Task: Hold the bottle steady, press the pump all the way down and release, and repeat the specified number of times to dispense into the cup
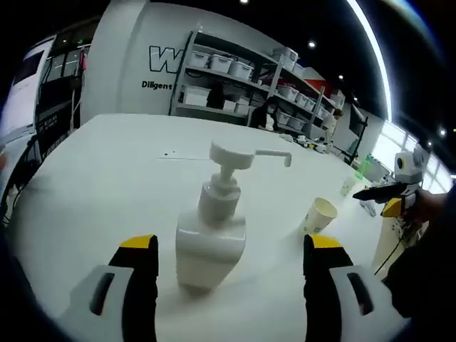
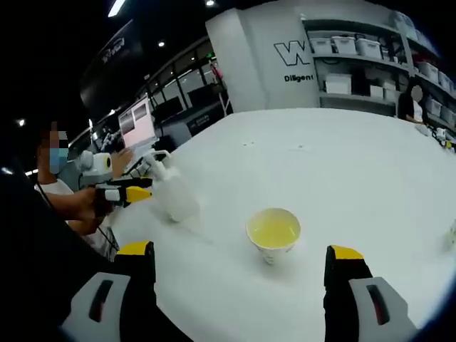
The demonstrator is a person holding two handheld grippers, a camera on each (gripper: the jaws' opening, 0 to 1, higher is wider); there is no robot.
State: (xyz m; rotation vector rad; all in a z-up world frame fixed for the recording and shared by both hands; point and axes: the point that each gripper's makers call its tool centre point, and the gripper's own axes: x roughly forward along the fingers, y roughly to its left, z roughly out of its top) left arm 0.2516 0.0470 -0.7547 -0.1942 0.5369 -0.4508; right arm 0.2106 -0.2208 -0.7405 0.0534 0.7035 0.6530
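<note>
In the left gripper view, your left tongs [image 1: 231, 253] stood spread on either side of the bottle [image 1: 211, 239] without pinching it; the pump [image 1: 233, 154] was up, and the cup [image 1: 318, 214] sat on the worktop [image 1: 107, 178] to the bottle's right. In the right gripper view, your right tongs [image 2: 242, 260] were spread before the cup, near the bottle. Liquid showed inside, so I judged some presses done.
</note>
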